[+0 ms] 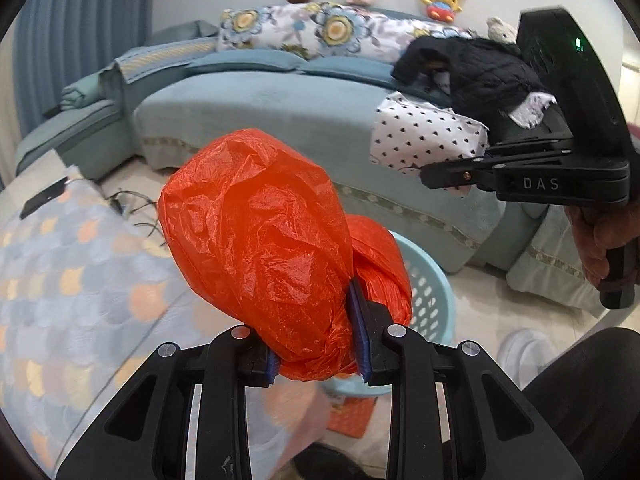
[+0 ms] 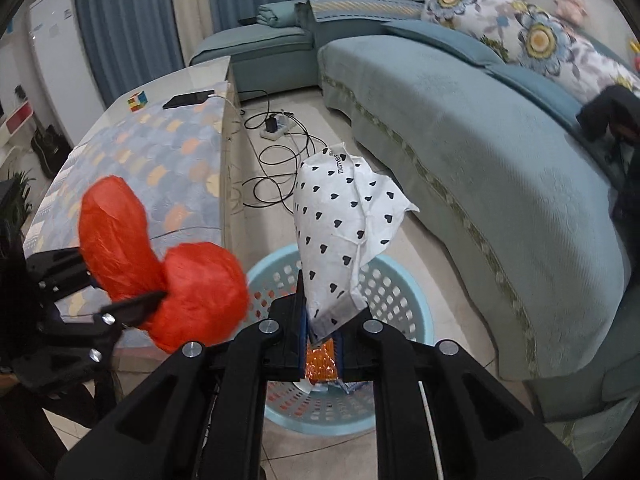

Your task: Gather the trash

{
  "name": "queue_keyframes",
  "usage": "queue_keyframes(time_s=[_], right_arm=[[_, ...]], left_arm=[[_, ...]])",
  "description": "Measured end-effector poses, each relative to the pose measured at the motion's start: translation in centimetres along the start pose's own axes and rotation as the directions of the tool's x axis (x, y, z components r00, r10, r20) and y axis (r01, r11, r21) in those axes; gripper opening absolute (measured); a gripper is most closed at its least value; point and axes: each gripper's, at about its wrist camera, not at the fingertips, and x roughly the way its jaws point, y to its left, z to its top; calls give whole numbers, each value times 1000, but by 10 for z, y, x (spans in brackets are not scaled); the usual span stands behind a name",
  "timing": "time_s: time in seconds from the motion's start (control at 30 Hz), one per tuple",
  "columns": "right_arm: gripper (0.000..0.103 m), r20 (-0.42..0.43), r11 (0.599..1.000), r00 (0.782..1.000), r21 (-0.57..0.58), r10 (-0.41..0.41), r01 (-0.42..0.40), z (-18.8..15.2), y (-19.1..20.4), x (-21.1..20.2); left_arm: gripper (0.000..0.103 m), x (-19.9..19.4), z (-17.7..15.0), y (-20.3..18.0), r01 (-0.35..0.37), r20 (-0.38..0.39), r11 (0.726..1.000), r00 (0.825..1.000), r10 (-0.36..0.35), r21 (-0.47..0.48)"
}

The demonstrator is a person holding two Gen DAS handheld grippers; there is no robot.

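Left gripper jaws clamped on the crumpled orange plastic bag. Right gripper jaws clamped on the white paper wrapper with black hearts, which stands up from the pinch. Pale blue perforated plastic basket sits on the floor below and ahead of both; right load looks nearer over its opening, orange bag off toward the blanket-covered surface.

Black grippers, blue-padded fingers, silver screws, "DAS" marking, green light.
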Motion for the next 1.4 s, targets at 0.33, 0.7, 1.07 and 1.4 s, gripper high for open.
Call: queue_keyframes(time_s=[0.33,0.7,1.07,1.4], right_arm=[[9,-13,999,1000,49,20,-19,-10,-17,7],[56,38,993,999,109,35,-39,-12,-29,4],[77,193,986,979,163,-67,36,-9,-12,-34],[95,355,935,900,328,-252,132,-7,44,-93]], left_arm=[[28,8,10,-15,-2,-19,999,1000,3,35],[62,12,17,-9,-35,-26,999,999,36,15],[72,-39,5,11,-72,-3,996,997,73,42],[95,-103,-2,26,-80,118,990,989,94,-112]])
